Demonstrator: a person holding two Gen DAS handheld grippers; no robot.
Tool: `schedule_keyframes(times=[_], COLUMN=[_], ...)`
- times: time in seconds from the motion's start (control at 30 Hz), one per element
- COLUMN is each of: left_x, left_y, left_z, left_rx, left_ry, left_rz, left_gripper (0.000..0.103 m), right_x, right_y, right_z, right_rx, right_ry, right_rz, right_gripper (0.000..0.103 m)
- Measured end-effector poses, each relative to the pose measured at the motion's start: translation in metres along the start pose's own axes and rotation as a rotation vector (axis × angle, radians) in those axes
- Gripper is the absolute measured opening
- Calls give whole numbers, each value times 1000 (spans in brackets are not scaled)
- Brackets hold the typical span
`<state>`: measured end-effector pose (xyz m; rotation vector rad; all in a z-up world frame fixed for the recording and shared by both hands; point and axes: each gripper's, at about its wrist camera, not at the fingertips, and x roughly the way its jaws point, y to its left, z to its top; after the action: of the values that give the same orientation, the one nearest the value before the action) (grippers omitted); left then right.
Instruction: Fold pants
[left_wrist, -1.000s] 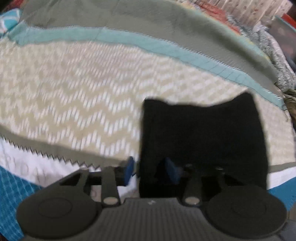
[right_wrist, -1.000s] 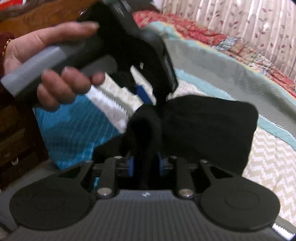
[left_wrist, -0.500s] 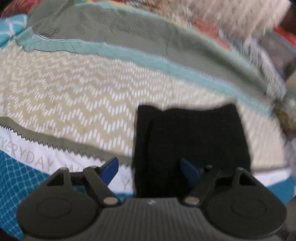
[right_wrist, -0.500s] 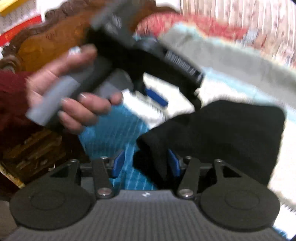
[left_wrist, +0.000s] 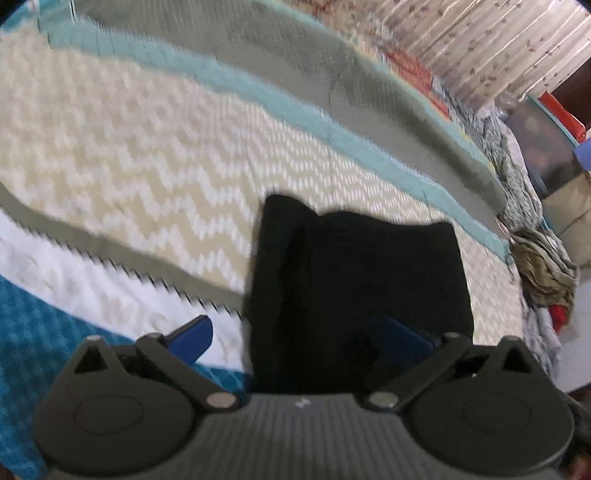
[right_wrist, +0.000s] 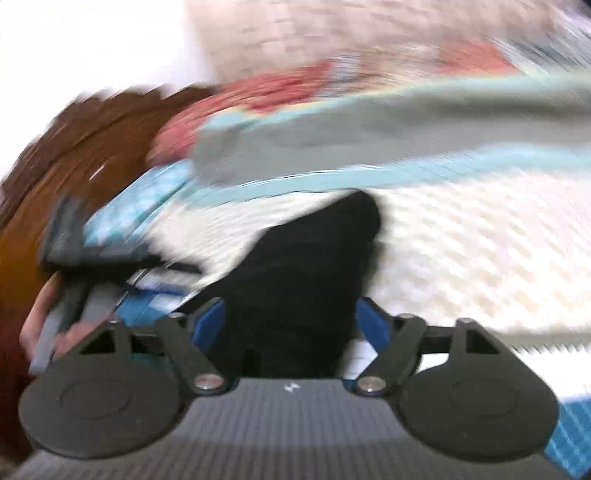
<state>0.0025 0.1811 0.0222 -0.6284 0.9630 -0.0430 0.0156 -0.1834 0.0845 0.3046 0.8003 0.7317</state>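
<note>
The black pants (left_wrist: 354, 280) lie folded into a compact rectangle on the patterned bedspread (left_wrist: 155, 177). My left gripper (left_wrist: 299, 339) hovers at their near edge with its jaws opening wide; the blue pads (left_wrist: 192, 338) stand clear of the cloth. In the blurred right wrist view the pants (right_wrist: 295, 273) run between the fingers of my right gripper (right_wrist: 291, 325), whose jaws are opening too, and the blue pads (right_wrist: 210, 321) do not press on the cloth. At the left of that view a hand (right_wrist: 40, 317) holds the other gripper's grey handle.
A heap of crumpled clothes (left_wrist: 543, 266) lies at the bed's right edge, with boxes (left_wrist: 569, 206) and a curtain (left_wrist: 498, 48) beyond. A brown wooden headboard (right_wrist: 55, 177) stands at the left of the right wrist view.
Both grippers have let go of the pants and opened wide. The right gripper has rolled and swung sideways fast, so its view is blurred. The pants now rest flat on the bed.
</note>
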Motion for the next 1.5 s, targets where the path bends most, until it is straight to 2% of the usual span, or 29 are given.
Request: schedule_keyframes(times=[0.1,0.2,0.27,0.37,0.4,0.43,0.5,0.53,0.6,0.73,0.87,1.0,1.07,1.2,1.27,1.33,1.37,1.4,1.47,1.5], left_x=[21,30,38,45,45,46,44,41,33,34,73,120,149,195,209,214,215,214,204,193], left_y=[6,10,14,23,28,33,38,34,17,-26,-69,-93,-97,-91,-89,-87,-86,-87,-94,-100], left_z=[-6,-10,-11,-15,-15,-15,-10,-6,9,63,124,163,177,181,175,172,170,171,169,170], left_rx=[-44,-63,-77,-89,-113,-155,-224,-230,-194,-74,29,64,51,60,78,67,63,64,71,80], left_ry=[61,43,40,7,1,4,7,0,-33,-106,-124,-109,-91,-40,-41,-65,-69,-70,-75,-87], left_rz=[-37,-89,-101,-124,-155,-191,-231,-248,-293,-329,-291,-249,-226,-149,-108,-73,-69,-63,-12,14], left_gripper=[103,102,100,79,63,54,46,43,43,42,43,44,44,44,53,79,79,79,79,76], right_x=[22,50,73,94,97,92,83,79,67,53,60,85,105,145,155,151,150,150,148,143], right_y=[-23,-37,-44,-59,-62,-61,-52,-47,-38,-40,-53,-77,-96,-129,-142,-152,-154,-154,-147,-142], right_z=[2,12,18,10,5,3,6,12,31,85,144,177,183,176,169,161,158,158,159,161], right_rx=[163,264,342,534,585,607,610,593,539,486,415,388,404,440,453,491,509,514,501,493], right_ry=[54,101,141,252,256,248,247,255,233,106,21,-7,-6,31,53,29,24,24,19,17], right_rz=[21,83,156,252,296,312,317,318,338,356,305,247,224,173,142,152,142,114,86,68], right_gripper=[82,82,83,80,67,65,54,53,49,49,49,49,49,49,50,57,63,74,76,77])
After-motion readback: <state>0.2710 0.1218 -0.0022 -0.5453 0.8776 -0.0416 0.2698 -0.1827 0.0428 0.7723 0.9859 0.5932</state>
